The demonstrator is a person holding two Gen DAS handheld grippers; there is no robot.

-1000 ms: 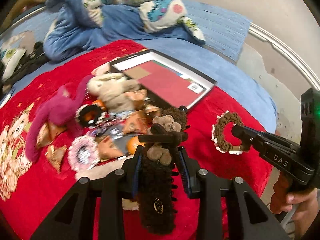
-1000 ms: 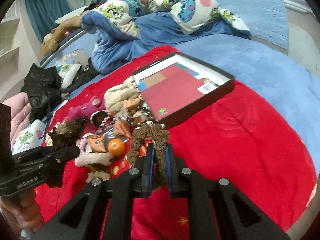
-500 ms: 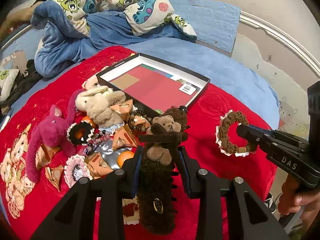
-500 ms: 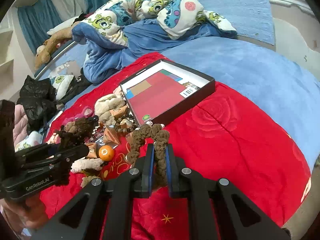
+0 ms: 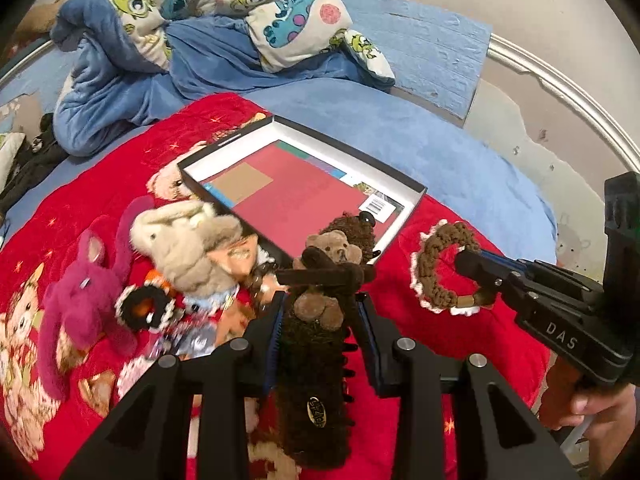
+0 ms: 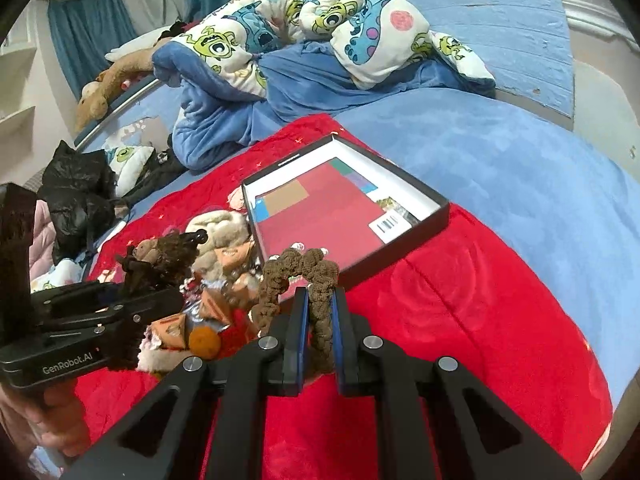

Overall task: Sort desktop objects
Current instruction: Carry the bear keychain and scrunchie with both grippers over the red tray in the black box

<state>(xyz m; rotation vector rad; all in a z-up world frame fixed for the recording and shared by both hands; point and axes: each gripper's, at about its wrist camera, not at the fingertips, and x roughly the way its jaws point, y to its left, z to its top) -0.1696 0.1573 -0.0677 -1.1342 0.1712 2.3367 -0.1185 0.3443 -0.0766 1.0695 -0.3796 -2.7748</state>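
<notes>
My left gripper is shut on a dark brown furry hair clip with a small teddy bear on it, held above the red blanket. In the right wrist view that clip shows at the left. My right gripper is shut on a brown crocheted ring scrunchie, whose white-edged loop appears at the right of the left wrist view. An open black box with a red card bottom lies beyond both grippers.
A heap of small things lies left of the box: a beige plush, a magenta plush, an orange ball, wrapped snacks and scrunchies. A cartoon-print quilt is bunched at the back. Black bags sit at the left. The bed's edge drops off on the right.
Both grippers have drawn back from the heap with their items still held, so the box and toys look farther off and more of the bed shows.
</notes>
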